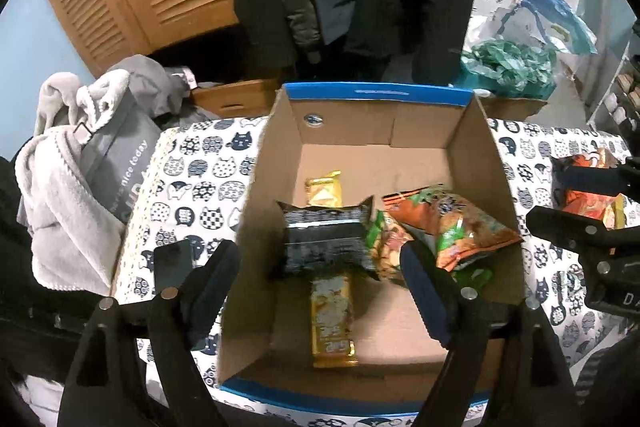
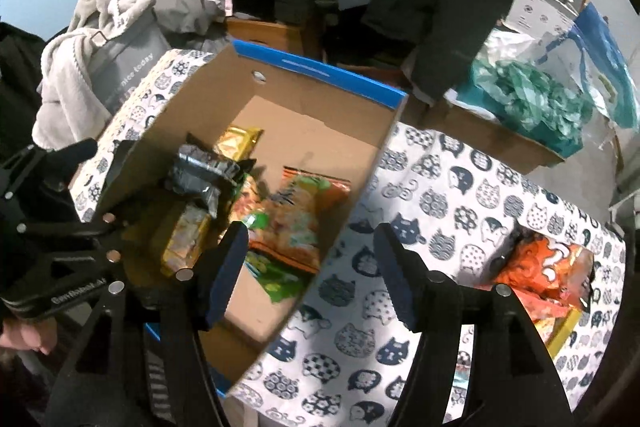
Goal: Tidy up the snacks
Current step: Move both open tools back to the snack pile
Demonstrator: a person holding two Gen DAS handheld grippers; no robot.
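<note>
While the left wrist view showed the cardboard box interior whole, only the right wrist view showed bare cat-print tablecloth mid-frame and an orange snack bag at right. Both left gripper and right gripper stood released, empty.

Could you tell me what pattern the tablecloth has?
White tablecloth printed with navy cat faces; clearest in the right wrist view.

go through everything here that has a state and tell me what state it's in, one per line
Cardboard box: open-topped, partly filled.
Black packet: in the box, lying over a gold bar.
Orange-green bag: in the box.
Orange packet: out on the tablecloth.
Left gripper: open, empty.
Right gripper: open, empty.
</note>
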